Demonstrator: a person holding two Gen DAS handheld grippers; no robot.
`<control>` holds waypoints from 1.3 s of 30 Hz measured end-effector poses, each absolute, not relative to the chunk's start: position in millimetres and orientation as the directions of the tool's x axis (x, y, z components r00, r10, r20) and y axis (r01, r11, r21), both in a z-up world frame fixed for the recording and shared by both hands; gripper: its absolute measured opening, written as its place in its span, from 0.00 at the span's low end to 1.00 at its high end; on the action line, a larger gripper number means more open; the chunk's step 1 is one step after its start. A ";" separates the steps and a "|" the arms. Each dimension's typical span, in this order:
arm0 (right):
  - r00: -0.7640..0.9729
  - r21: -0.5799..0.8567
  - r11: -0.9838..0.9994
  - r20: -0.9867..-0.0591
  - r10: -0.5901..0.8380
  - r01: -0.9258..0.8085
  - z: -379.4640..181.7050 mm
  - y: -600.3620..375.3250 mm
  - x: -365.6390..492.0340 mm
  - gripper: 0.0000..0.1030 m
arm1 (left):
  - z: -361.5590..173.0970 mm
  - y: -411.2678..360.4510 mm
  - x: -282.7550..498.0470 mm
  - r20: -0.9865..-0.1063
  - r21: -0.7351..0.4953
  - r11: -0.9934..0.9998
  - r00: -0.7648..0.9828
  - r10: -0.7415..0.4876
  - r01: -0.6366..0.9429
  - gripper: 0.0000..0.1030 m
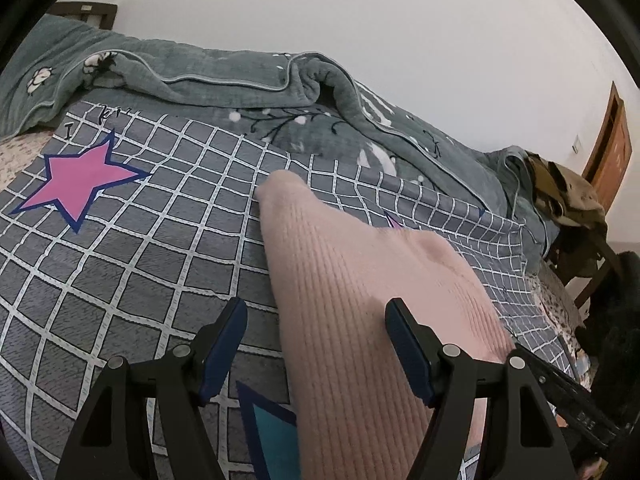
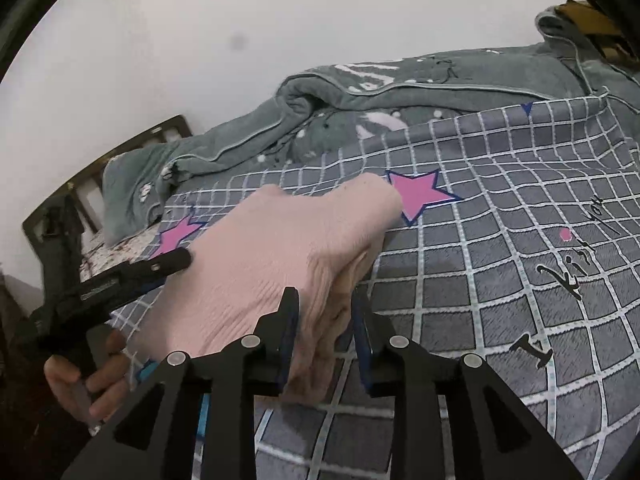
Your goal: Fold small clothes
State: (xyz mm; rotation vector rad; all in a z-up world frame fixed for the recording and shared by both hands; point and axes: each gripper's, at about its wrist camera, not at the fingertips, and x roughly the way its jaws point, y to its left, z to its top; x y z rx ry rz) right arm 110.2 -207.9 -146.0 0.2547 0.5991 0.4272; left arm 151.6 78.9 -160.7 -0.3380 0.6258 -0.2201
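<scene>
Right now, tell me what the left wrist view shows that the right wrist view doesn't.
Only the left wrist view shows the wooden door and the olive bundle at the bed's end. Only the right wrist view shows the person's hand holding the left claw and the "I kiss you" lettering. Both show the pink knit garment, the grid blanket and the grey-green quilt.

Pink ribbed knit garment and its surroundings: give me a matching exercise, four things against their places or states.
Things:
1. pink ribbed knit garment
2. grey-green quilted blanket
3. left claw
4. wooden door

Places or states:
A. bunched along the wall
B. far right of the left wrist view
C. lying on the grey checked bedspread
D. open

Pairs: 1-C, 2-A, 3-D, 4-B
</scene>
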 end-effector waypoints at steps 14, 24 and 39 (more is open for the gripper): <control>0.784 0.300 0.907 -0.466 0.410 -0.295 -138.7 -185.1 98.4 0.05 | -162.8 80.7 118.1 -0.542 -0.319 0.935 0.779 -0.315 0.157 0.68; 0.744 0.352 0.907 -0.536 0.398 -0.232 -156.7 -191.5 117.8 0.10 | -163.0 83.5 120.2 -0.527 -0.430 0.885 0.746 -0.408 0.180 0.68; 0.766 0.217 0.951 -0.565 0.307 -0.221 -156.2 -176.6 117.3 0.35 | -179.6 58.0 128.4 -0.625 -0.340 0.926 0.697 -0.351 0.162 0.68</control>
